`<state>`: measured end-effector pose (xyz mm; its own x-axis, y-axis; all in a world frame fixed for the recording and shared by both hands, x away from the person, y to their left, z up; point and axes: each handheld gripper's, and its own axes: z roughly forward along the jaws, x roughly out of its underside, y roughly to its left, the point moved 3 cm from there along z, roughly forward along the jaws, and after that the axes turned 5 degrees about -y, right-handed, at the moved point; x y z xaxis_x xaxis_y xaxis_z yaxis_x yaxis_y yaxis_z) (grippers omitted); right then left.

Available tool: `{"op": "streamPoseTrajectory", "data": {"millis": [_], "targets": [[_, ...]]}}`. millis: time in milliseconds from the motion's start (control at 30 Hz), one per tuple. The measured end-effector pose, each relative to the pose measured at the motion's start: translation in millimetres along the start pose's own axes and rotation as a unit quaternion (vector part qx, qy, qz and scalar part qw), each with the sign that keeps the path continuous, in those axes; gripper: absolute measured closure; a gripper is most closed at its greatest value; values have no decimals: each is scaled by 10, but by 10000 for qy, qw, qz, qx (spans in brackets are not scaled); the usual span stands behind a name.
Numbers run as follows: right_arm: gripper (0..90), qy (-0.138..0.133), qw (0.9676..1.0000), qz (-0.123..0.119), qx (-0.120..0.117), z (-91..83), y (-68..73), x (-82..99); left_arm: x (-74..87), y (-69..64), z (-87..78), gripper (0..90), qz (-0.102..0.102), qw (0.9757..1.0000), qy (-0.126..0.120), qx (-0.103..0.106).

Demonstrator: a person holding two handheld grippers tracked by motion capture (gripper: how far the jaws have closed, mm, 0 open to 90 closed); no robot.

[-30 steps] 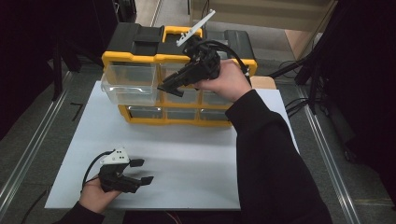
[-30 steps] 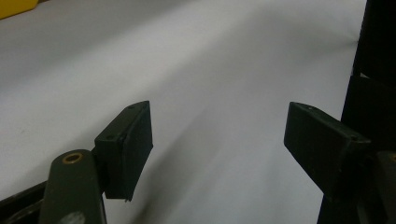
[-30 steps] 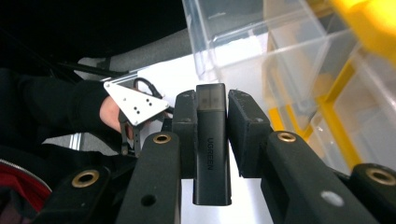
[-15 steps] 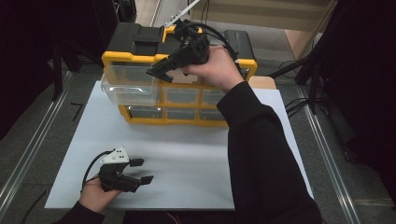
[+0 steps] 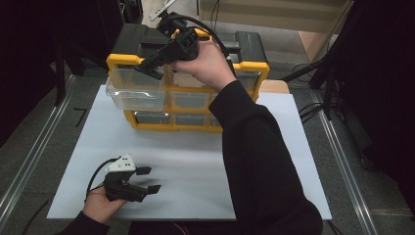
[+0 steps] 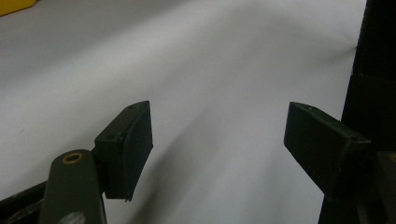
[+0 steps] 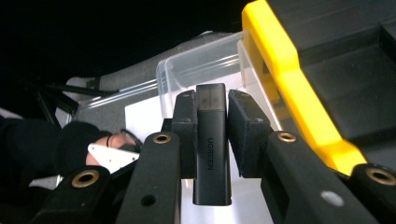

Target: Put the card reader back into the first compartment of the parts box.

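Right gripper (image 7: 211,140): its two black jaws are clamped on a slim black plastic USB adapter stick (image 7: 212,144) printed UGREEN, gripped at its sides, one end poking out past the fingertips.
Stick's place: held in the air over the pulled-out clear plastic drawer (image 5: 136,88), top left of the yellow-and-black drawer organiser (image 5: 191,81); whether it sits directly above the opening is hard to judge.
Drawer contents: probably nothing, the view through the plastic is poor.
Left gripper (image 5: 147,180): resting low on the white board (image 5: 195,161) near its front left corner, jaws spread wide with nothing between them.
Organiser: stands at the board's far edge.
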<state>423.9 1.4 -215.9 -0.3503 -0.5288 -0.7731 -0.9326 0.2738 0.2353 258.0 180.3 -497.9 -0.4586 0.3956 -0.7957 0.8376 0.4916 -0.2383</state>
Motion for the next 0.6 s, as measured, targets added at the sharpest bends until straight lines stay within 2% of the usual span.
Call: {"op": "streamPoseTrajectory", "data": {"millis": [167, 367, 600], "targets": [[716, 27, 10000, -56, -4, 149, 18, -74, -2, -4, -1, 253, 13, 10000, -18, 22], [715, 30, 10000, -34, 28, 244, 13, -113, -2, -4, -4, 252, 17, 10000, -27, 29], [715, 114, 9999, -6, 77, 316, 4, -74, -11, -9, 5, 253, 11, 10000, -28, 48]]}}
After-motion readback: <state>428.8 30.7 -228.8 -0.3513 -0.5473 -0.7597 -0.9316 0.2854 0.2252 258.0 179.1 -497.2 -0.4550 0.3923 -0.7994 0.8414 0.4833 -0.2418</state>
